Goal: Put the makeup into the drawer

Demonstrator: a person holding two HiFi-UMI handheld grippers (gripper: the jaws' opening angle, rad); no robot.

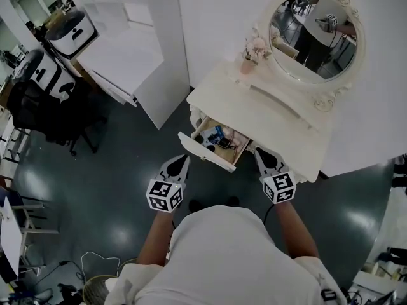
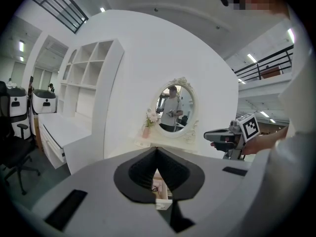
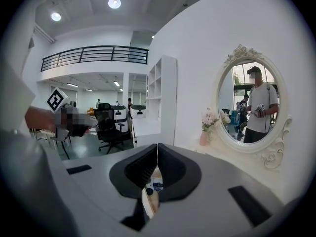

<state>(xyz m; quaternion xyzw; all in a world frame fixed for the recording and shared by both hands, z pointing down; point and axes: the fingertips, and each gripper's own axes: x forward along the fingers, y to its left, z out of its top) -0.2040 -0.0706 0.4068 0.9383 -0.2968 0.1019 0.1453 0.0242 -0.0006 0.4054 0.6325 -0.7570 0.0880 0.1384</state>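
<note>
The white dressing table has its drawer pulled open, and several small makeup items lie inside it. My left gripper hangs just in front of the drawer's left end, shut and empty. My right gripper hovers by the drawer's right end, also shut with nothing in it. In the left gripper view the jaws meet at the tips, and a bit of the drawer shows below them. In the right gripper view the makeup items show under the shut jaws.
An oval mirror and a pink flower vase stand on the dressing table. A white shelf unit is to the left, with black office chairs beyond. My feet are on the dark floor below the drawer.
</note>
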